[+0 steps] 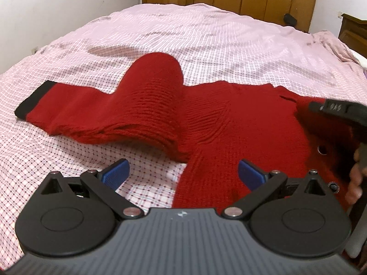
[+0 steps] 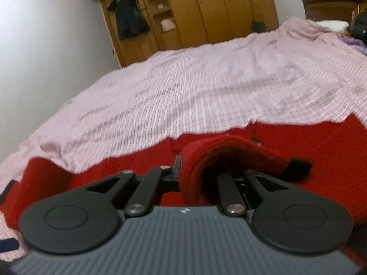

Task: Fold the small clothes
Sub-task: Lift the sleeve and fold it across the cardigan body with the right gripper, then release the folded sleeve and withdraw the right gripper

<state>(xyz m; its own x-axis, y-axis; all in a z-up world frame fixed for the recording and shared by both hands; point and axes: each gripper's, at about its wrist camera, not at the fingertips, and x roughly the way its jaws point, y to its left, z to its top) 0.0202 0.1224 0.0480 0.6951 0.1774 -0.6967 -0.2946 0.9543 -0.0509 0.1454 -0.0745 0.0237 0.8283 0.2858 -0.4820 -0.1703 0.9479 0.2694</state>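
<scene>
A wide bed spread with a pink-and-white checked cotton cover (image 1: 206, 34) fills most of what I see, running back to a wall of honey-coloured wooden wardrobe doors (image 2: 218, 11). A dark garment (image 2: 128, 18) hangs on the wardrobe's left side.

On the near part of the cover lies the red knitted sweater (image 1: 240, 126), its body spread flat toward my right. One sleeve (image 1: 91, 110) stretches out to my left and ends in a black cuff (image 1: 32, 100) resting on the cover. Near the shoulder the knit arches up into a tall rounded hump (image 1: 156, 87).

My right gripper (image 2: 201, 171) is closed on a thick bunched fold of the red knit (image 2: 218, 155), which wraps over and hides its fingertips; a black-edged piece of the sweater (image 2: 298, 167) sticks out to the right of the fold. That frame is blurred.

My left gripper (image 1: 183, 171) hangs just above the sweater's near edge with its jaws spread wide and nothing between them. Its blue ribbed pads (image 1: 114, 174) stand one over the checked cover, the other over the red knit.

Two small dark round buttons (image 1: 322, 150) sit on the sweater's right side.
</scene>
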